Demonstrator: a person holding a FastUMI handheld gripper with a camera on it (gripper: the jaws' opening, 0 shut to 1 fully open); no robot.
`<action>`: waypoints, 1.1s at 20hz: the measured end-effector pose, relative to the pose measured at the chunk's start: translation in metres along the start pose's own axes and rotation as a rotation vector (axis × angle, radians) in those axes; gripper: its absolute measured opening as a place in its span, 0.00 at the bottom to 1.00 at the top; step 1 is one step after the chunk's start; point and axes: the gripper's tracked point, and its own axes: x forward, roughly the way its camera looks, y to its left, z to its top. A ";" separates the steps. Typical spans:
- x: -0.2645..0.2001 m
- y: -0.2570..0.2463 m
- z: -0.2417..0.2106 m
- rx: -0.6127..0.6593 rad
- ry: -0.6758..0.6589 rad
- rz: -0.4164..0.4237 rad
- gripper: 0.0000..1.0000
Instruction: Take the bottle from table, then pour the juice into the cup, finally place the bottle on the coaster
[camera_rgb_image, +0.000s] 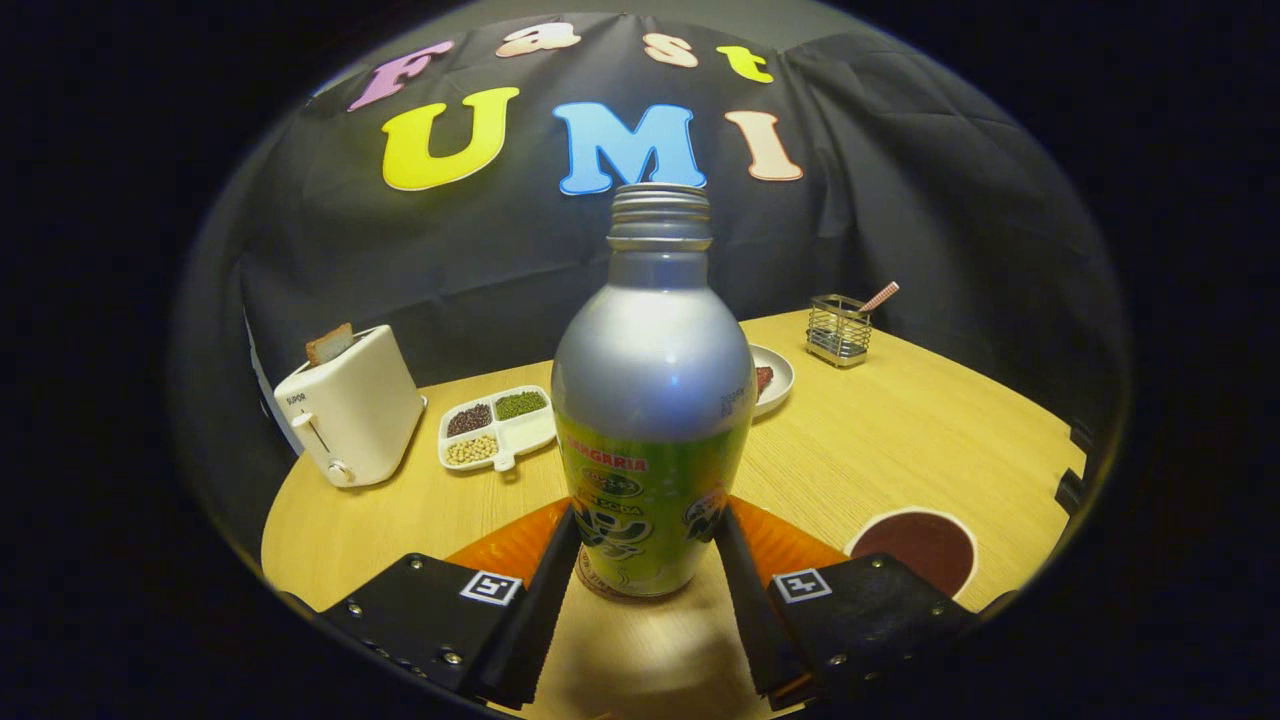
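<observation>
A silver bottle (650, 380) with a green label stands upright between my fingers, its threaded mouth uncapped. My gripper (648, 522) is shut on the bottle's lower body, one finger (548, 580) on its left side and the other on its right. I cannot tell whether its base rests on the wooden table (900, 440) or hangs just above it. An orange ribbed cup (510, 545) lies right behind the bottle, mostly hidden by the bottle and the fingers. A round dark brown coaster (925, 548) with a pale rim lies on the table to the right of the right finger.
Beyond the bottle to the left stand a white toaster (350, 410) holding a slice of bread and a white divided dish (498, 428) of beans. A white plate (775, 380) peeks out behind the bottle's right side. A wire basket (838, 330) sits at the far right.
</observation>
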 end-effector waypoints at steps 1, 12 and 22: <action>0.005 0.002 -0.002 -0.011 0.004 0.007 0.77; 0.025 0.009 -0.018 -0.110 0.032 0.053 0.77; 0.025 0.012 -0.031 -0.192 0.049 0.095 0.79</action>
